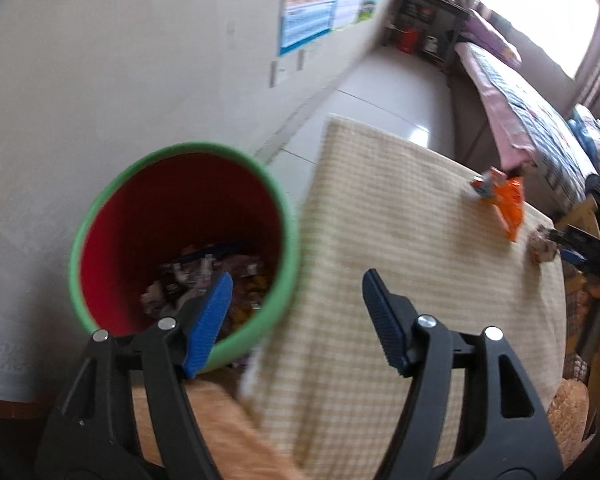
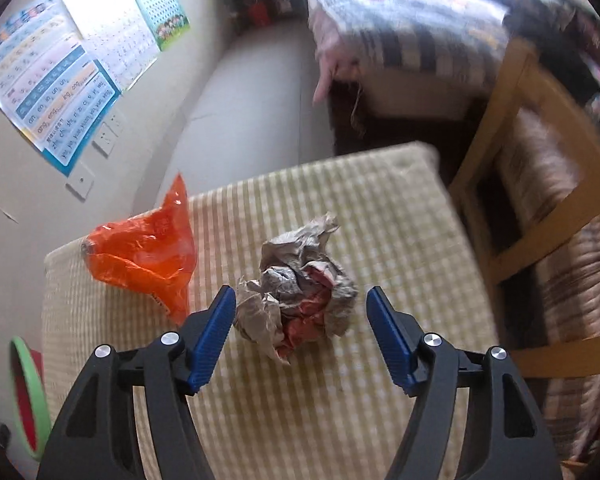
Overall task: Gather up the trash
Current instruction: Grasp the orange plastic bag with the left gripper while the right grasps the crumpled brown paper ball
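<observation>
1. The step in hand looks like a pickup: the right gripper [image 2: 300, 320] hangs over the checked tablecloth [image 2: 380, 400], jaws spread, with the crumpled paper ball [image 2: 296, 288] lying between the blue pads but not pinched by them. Nothing is grasped yet.
2. The next move, as I judge it, calls for lowering a little and closing on the ball, which is soft and will squash, so a loose bite may let it slip.
3. The left gripper [image 1: 296, 320] is released and empty, poised above the near rim of the bin [image 1: 284, 208].
4. The bin, red inside with a green rim, stands just beside the table's edge; it already holds a heap of crumpled paper and wrappers [image 1: 204, 276] at the bottom, with plenty of room above.
5. On the cloth, farther from the bin than nothing else, an orange plastic wrapper [image 2: 148, 260] lies just beside the paper ball, on the bin's side of it.
</observation>
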The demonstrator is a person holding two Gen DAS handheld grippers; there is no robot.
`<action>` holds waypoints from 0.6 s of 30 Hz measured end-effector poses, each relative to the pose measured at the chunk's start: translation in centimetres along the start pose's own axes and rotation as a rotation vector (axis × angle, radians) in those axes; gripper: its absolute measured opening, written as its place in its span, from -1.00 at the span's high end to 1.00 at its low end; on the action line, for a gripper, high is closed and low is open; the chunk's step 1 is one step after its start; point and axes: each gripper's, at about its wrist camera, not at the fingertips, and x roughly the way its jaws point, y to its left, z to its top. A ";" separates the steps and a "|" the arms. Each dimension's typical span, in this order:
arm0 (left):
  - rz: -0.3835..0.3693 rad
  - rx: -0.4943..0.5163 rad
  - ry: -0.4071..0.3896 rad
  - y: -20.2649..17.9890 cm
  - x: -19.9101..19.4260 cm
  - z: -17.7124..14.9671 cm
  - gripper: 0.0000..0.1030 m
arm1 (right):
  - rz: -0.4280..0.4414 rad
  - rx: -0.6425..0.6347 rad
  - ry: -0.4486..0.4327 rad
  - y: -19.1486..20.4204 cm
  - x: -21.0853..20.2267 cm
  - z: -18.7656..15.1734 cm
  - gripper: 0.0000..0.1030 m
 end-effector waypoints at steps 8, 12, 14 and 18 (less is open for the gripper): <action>-0.146 0.122 0.038 -10.5 2.3 1.9 -0.26 | 0.142 -0.020 -0.037 -1.5 -3.4 -2.3 0.30; -0.203 0.193 0.034 -16.7 4.8 3.3 -0.33 | 0.169 -0.043 -0.089 -3.0 -6.5 -7.6 0.29; -0.225 0.243 0.030 -19.7 6.2 4.2 -0.36 | 0.160 -0.028 -0.101 -3.8 -6.8 -10.4 0.29; -0.218 0.316 0.041 -24.5 9.2 6.2 -0.52 | 0.170 -0.004 -0.083 -4.9 -6.3 -13.1 0.27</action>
